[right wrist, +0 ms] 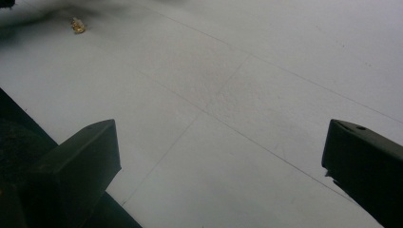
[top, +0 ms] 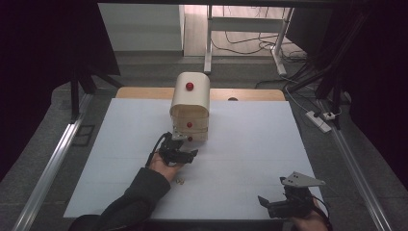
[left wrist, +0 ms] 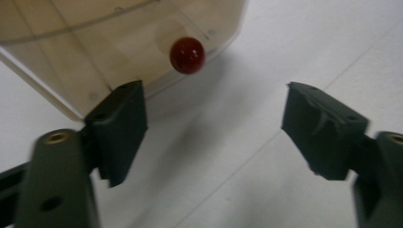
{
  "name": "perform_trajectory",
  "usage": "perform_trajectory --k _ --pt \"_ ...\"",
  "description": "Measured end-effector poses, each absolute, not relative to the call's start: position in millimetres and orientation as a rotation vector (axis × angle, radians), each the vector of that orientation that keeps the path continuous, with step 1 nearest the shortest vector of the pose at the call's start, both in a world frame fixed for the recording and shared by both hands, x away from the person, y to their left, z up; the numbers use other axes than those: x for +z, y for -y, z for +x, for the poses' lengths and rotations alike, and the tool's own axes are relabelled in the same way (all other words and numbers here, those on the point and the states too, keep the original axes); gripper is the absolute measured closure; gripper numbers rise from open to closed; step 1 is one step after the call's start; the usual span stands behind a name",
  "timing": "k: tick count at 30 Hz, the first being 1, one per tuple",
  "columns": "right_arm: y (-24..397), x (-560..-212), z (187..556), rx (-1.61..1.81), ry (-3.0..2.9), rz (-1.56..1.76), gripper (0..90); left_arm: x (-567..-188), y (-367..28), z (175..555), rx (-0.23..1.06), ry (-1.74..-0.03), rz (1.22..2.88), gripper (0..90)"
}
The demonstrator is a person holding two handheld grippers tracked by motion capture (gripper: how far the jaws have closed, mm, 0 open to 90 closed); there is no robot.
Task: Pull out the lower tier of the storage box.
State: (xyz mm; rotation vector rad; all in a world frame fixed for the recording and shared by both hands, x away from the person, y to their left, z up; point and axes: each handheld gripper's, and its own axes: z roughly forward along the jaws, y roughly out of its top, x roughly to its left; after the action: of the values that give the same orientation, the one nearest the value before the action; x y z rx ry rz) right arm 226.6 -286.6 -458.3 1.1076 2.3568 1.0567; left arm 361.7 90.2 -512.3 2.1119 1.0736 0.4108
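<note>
Left claw (left wrist: 214, 109) released before glossy red round knob (left wrist: 187, 55), pale wooden drawer box (left wrist: 95, 42).

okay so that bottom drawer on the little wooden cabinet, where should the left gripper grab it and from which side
Grip the bottom drawer by its red knob, coming straight at the cabinet front, level with the table. The knob is a small ball standing proud of a flat face that offers no other hold. The left gripper already faces it, jaws apart either side, nothing between them; the knob probably needs centring first.
</note>
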Motion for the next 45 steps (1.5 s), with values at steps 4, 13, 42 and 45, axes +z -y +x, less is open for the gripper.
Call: perform_trajectory --k 4,13,42,45 --pt "286.4 -458.3 226.6 1.055 -2.359 1.104 0.0 -510.3 -87.1 363.6 0.454 -1.097 2.112 42.1" --pt "286.0 -458.4 226.2 1.054 -2.363 1.094 0.0 -508.6 -83.6 367.6 0.475 -1.14 2.095 65.7" --pt "285.1 -458.4 225.8 1.039 -2.37 1.085 0.0 -504.8 -84.1 354.2 0.469 -1.17 2.08 73.5" --pt "285.1 -458.5 226.0 1.039 -2.37 1.085 0.0 -504.2 -85.5 350.5 0.456 -1.165 2.083 73.4"
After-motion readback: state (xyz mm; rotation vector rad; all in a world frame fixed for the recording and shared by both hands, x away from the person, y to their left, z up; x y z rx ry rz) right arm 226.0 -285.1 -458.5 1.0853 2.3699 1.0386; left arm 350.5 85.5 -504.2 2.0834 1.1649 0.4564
